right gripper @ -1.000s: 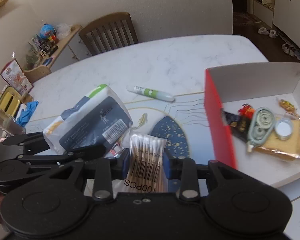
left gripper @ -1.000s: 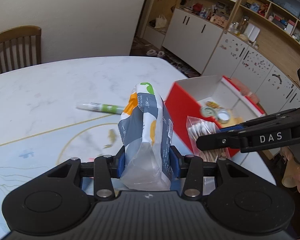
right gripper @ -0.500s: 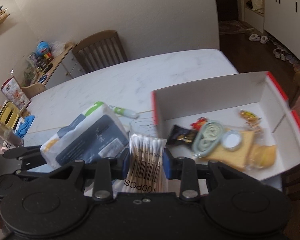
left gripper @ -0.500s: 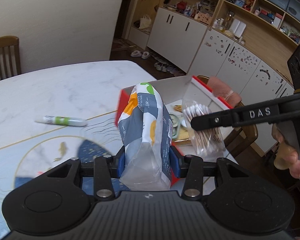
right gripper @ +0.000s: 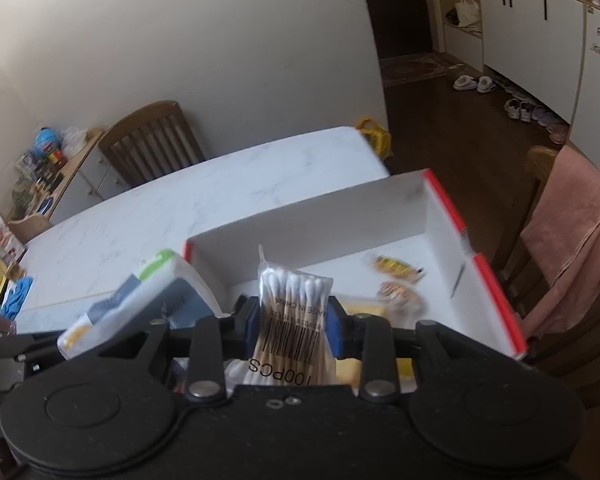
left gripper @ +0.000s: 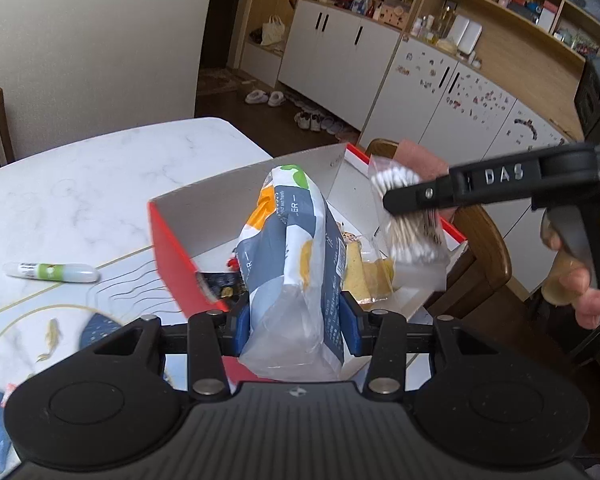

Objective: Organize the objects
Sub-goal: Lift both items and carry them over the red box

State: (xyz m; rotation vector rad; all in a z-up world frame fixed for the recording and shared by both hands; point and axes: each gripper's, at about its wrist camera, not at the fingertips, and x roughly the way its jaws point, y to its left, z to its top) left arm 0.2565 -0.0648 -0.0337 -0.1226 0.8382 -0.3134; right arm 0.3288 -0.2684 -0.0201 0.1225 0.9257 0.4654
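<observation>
Both my hands are now travelling over the red box (left gripper: 168, 240), which a second ago was sitting off at 3 o'clock; I am judging release to be next. My left gripper (left gripper: 296, 320) is clamping the grey tissue pack (left gripper: 292, 264) upright at 12 o'clock. My right gripper (right gripper: 294, 320) is pinching the clear cotton swab bag (right gripper: 294, 300), barcode showing. The green tube (left gripper: 52, 272) is lying unpacked at 9 o'clock.
</observation>
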